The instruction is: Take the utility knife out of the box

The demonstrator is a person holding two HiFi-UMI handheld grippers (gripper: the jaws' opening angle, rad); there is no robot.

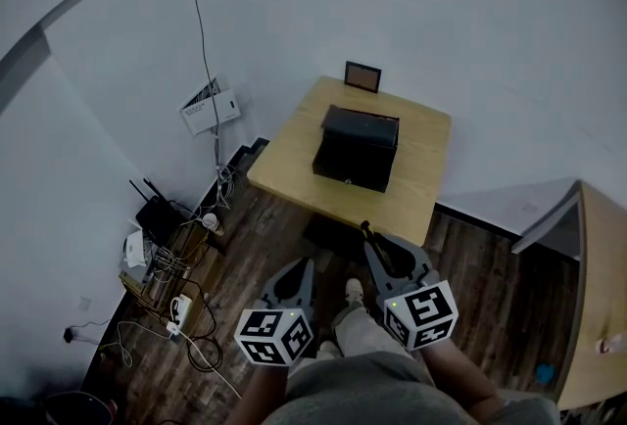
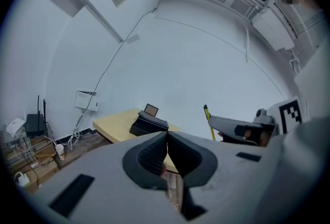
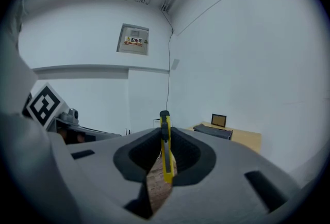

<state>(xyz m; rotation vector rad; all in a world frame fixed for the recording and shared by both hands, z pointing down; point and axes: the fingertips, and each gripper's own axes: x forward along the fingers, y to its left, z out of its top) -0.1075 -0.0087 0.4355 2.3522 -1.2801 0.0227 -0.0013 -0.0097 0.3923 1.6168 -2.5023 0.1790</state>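
Note:
The black box sits with its lid down on the light wooden table, well ahead of both grippers. My right gripper is shut on the yellow utility knife, which stands upright between the pads, its tip poking out past them. The knife also shows as a thin yellow stick in the left gripper view. My left gripper hangs beside the right one, its pads pressed together with nothing in them. Both grippers are held over the dark wood floor, short of the table's near edge.
A small framed panel stands at the table's far edge. A low shelf with routers, a power strip and tangled cables lies on the floor to the left. Another wooden desk is at the right. White walls surround the table.

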